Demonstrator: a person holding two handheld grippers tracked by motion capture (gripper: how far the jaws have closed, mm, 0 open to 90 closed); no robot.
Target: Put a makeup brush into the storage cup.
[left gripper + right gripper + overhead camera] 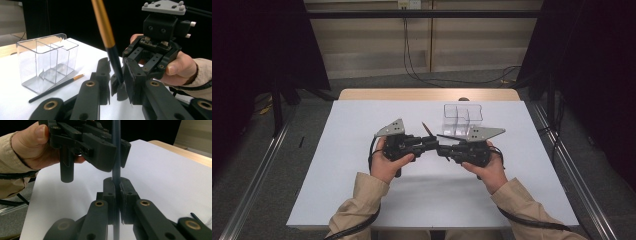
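Brush (106, 32) upright at frame centre, black lower handle clamped in R gripper (115, 187), jaws tight on it. L gripper (117, 77) jaws around same handle, pad contact unclear. 2nd brush (56, 87) flat on table (362, 190) by clear organiser (45, 62), lower left

Two grippers meet tip to tip at mid-table, the left gripper (430, 143) and right gripper (443, 148) blocking each other's path around an upright brush (107, 37). Just behind them a clear divided box (462, 118) and a second brush (56, 87) crowd the far side; bare white table (362, 120) lies open left and near.
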